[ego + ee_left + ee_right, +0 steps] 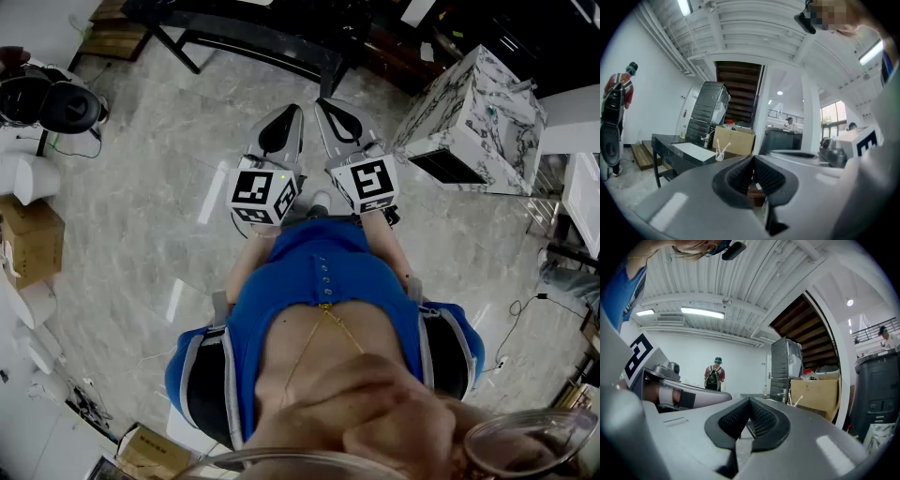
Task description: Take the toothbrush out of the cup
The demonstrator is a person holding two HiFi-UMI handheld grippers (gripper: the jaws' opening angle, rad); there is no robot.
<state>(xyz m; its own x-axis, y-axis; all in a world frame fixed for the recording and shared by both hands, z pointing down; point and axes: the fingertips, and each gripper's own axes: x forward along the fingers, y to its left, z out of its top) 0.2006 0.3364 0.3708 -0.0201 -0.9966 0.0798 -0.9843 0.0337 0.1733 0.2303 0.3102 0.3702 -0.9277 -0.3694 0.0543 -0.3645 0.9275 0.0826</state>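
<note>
Left gripper, held close against the person's chest: its ribbed jaws are pressed together with nothing between them. Right gripper, held just beside it: jaws likewise closed and empty. In the head view both tools are seen side by side over a pale marble floor, tips angled slightly toward each other and aimed forward at a black table.

On that table, well apart from both grippers, a small clear cup is seen, with a cardboard box behind it. Pale toothbrushes, at least two, stand in the cup near upright and leaning apart, so their long axes run upward out of the rim.

The cup is shown left of the closed jaws in the left gripper view and right of them in the right gripper view. It is therefore judged to lie roughly straight ahead, between the two lines of aim. Neither gripper can be called clearly nearer. An approach and opened jaws are judged necessary before a handle can be gripped.
</note>
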